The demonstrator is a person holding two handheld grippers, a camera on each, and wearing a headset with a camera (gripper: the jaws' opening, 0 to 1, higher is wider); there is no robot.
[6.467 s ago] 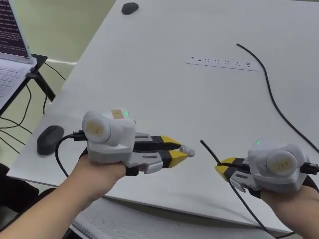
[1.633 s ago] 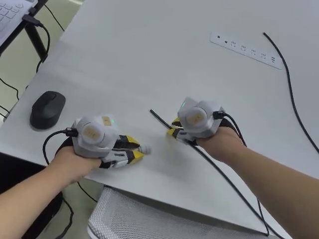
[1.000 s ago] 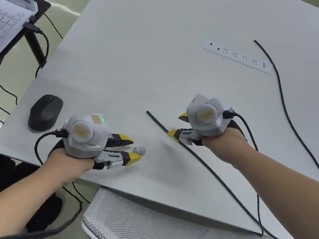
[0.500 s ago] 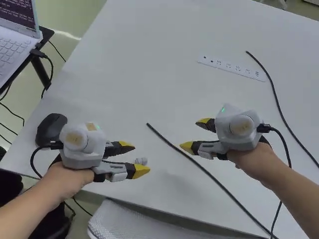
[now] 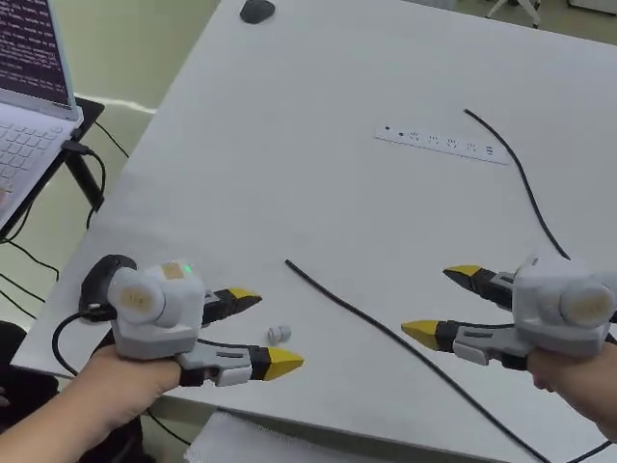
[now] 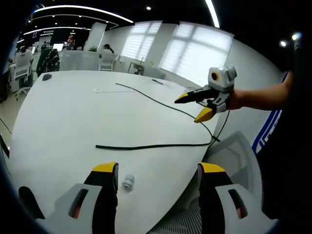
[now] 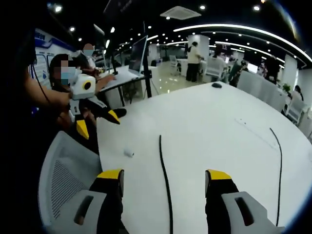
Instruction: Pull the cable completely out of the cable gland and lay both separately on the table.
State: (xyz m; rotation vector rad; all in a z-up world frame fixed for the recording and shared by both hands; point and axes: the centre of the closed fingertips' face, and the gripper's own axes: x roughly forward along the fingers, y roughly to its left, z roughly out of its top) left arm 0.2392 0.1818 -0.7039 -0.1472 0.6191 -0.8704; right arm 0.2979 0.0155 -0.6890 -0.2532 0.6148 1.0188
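Observation:
A small white cable gland (image 5: 279,335) lies alone on the white table, also seen as the gland (image 6: 127,182) and the gland (image 7: 128,153). A thin black cable (image 5: 386,335) lies apart from it, running from the table's middle toward the near right edge; it appears as the cable (image 6: 151,146) and the cable (image 7: 164,175). My left gripper (image 5: 253,330) hovers open just left of the gland, holding nothing. My right gripper (image 5: 442,305) is open and empty, raised right of the cable.
A white power strip (image 5: 442,146) lies farther back with a second black cable (image 5: 525,188) curving past it. A black mouse (image 5: 101,275) sits at the near left edge, another mouse (image 5: 256,12) at the far end. A laptop (image 5: 29,77) stands left of the table.
Both grippers have let go and opened: the gland now lies on the table clear of the left gripper. The right gripper has pulled away to the right of the cable.

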